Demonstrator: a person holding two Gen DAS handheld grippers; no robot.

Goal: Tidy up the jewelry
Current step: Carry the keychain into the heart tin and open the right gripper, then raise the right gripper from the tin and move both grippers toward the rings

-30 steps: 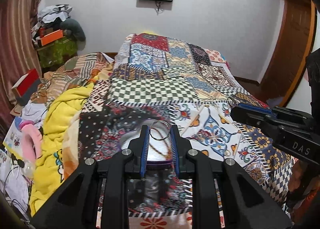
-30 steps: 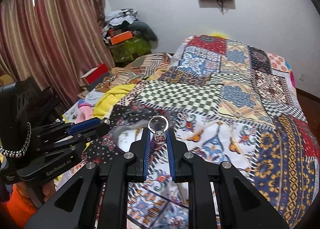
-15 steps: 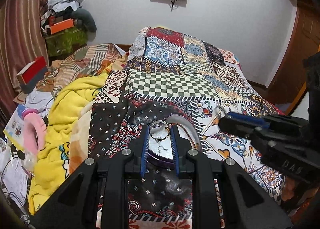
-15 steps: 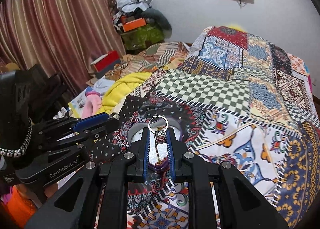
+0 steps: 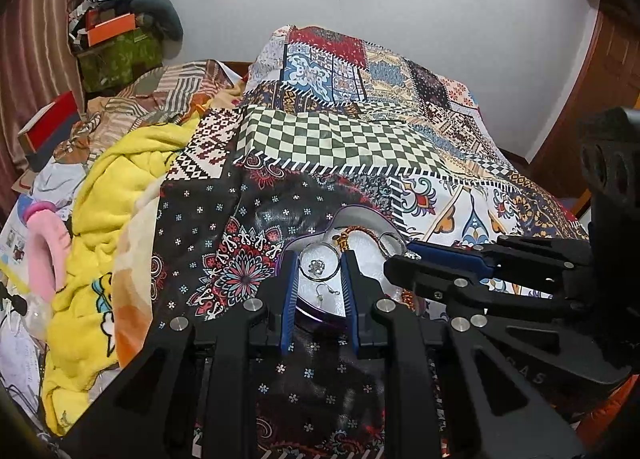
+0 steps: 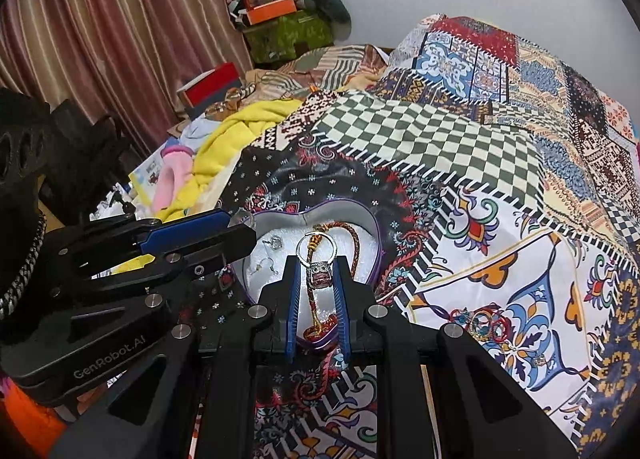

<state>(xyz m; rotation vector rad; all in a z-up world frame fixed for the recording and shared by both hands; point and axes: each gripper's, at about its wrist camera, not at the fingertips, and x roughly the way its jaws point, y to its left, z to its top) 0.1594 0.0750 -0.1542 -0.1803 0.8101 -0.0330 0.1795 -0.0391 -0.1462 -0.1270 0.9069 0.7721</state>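
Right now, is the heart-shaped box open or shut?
Open. The heart-shaped box has no lid on; its white lining, a braided cord and small earrings show inside.

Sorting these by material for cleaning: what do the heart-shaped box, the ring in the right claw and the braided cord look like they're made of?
Heart-shaped box: likely tin, with a thin purple rim, grey inner wall and white padded lining.
Ring held in the right claw: silvery polished metal that glints, with a pink stone or glass setting; which one is unclear.
Braided cord: woven red and gold thread, matte, knotted at the end.
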